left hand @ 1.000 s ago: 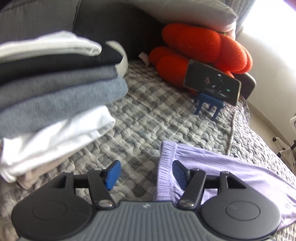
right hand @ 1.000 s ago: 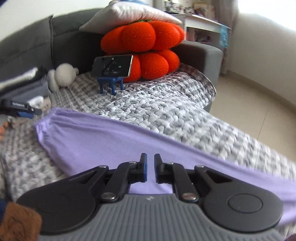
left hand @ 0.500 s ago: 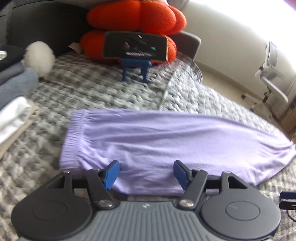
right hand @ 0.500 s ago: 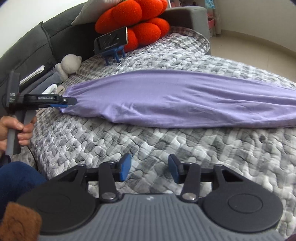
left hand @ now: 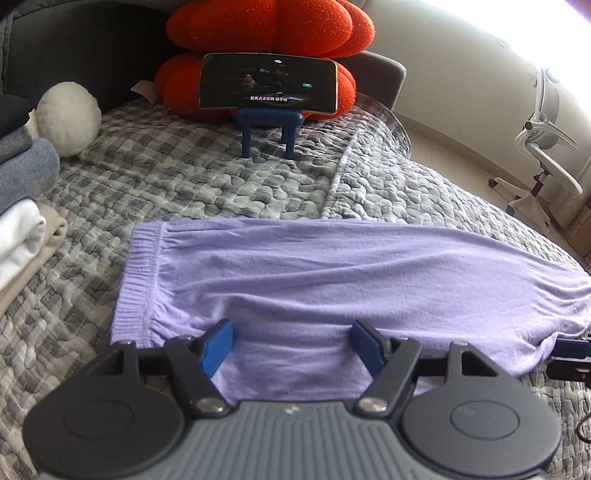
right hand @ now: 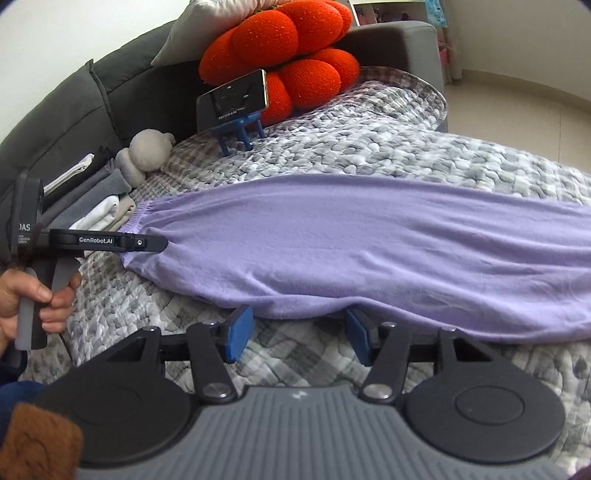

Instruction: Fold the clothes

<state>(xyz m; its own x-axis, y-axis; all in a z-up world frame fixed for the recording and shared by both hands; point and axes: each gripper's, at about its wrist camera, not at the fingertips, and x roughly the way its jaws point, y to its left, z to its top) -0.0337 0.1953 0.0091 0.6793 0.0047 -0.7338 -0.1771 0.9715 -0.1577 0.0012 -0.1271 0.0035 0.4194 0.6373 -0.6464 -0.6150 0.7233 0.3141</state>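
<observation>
Over lilac pants (left hand: 332,273): hand-held grippers opening.

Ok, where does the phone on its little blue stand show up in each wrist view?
Left wrist: the black phone on the blue stand sits top centre, against the orange knitted cushion.
Right wrist: the phone is upper left of centre, tilted.
Shared landmark: the lilac knit garment lying flat on the grey quilt.
</observation>
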